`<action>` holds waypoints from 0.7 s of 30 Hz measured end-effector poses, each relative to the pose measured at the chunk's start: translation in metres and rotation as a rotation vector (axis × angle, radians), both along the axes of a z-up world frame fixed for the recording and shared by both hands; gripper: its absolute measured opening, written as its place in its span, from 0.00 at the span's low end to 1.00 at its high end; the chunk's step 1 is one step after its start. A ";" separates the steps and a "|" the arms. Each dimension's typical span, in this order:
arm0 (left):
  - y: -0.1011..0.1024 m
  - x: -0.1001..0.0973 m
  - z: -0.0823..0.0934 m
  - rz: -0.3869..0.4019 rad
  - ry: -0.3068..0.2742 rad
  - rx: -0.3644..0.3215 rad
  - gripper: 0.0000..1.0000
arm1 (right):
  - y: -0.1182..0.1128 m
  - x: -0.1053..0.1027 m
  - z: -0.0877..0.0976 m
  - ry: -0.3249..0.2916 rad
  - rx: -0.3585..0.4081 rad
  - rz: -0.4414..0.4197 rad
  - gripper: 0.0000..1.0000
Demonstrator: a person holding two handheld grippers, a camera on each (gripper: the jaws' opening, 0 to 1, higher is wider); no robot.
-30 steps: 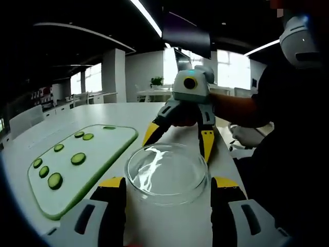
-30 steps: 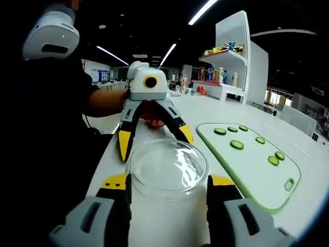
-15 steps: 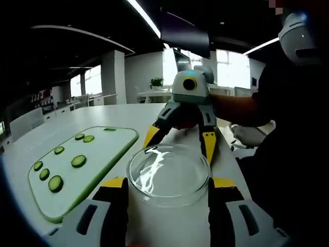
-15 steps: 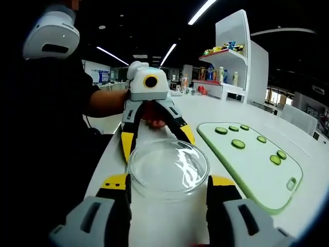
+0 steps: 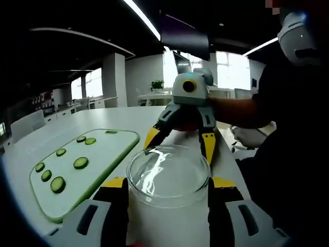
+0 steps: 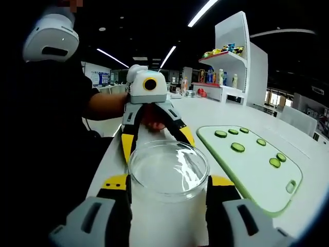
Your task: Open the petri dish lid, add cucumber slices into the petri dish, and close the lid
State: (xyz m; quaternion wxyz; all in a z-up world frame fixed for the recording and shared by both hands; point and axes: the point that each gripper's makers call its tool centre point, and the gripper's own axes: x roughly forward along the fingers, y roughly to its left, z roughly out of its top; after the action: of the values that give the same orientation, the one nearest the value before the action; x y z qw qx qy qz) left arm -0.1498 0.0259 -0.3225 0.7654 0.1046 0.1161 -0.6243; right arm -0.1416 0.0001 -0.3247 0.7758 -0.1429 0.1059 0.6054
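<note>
Both grippers are closing in on the petri dish (image 5: 168, 175) from opposite sides. The left gripper (image 5: 167, 191) and right gripper (image 6: 168, 189) are standing wide around it, apparently not yet pressing. One should be steadying the base while the other is lifting only the lid, straight up. Compared with a second ago, both are sitting slightly nearer the dish. Cucumber slices (image 6: 237, 147) are waiting on the green cutting board (image 6: 257, 177).

My 2 grippers, left gripper (image 5: 167, 191) and right gripper (image 6: 168, 191), show grey bodies, black jaws, yellow tips; the person (image 5: 288, 134) wears a dark short-sleeved top and white headset (image 6: 50, 37).
</note>
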 end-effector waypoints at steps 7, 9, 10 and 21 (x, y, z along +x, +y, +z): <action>0.002 0.000 0.006 0.004 0.000 -0.018 0.61 | 0.002 0.001 0.007 -0.003 -0.003 0.006 0.58; 0.004 0.000 0.007 0.005 -0.001 -0.024 0.61 | 0.004 0.001 0.010 -0.008 -0.005 0.008 0.58; 0.006 0.000 0.009 0.007 -0.005 -0.026 0.61 | 0.006 0.001 0.011 -0.011 -0.006 0.009 0.58; 0.022 0.001 0.016 0.031 -0.028 -0.033 0.62 | 0.023 0.001 0.020 -0.039 -0.018 0.035 0.58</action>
State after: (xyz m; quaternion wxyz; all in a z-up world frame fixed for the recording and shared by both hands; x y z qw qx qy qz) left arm -0.1492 0.0474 -0.3064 0.7783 0.0986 0.0966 -0.6126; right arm -0.1406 0.0226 -0.3044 0.7656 -0.1634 0.0938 0.6151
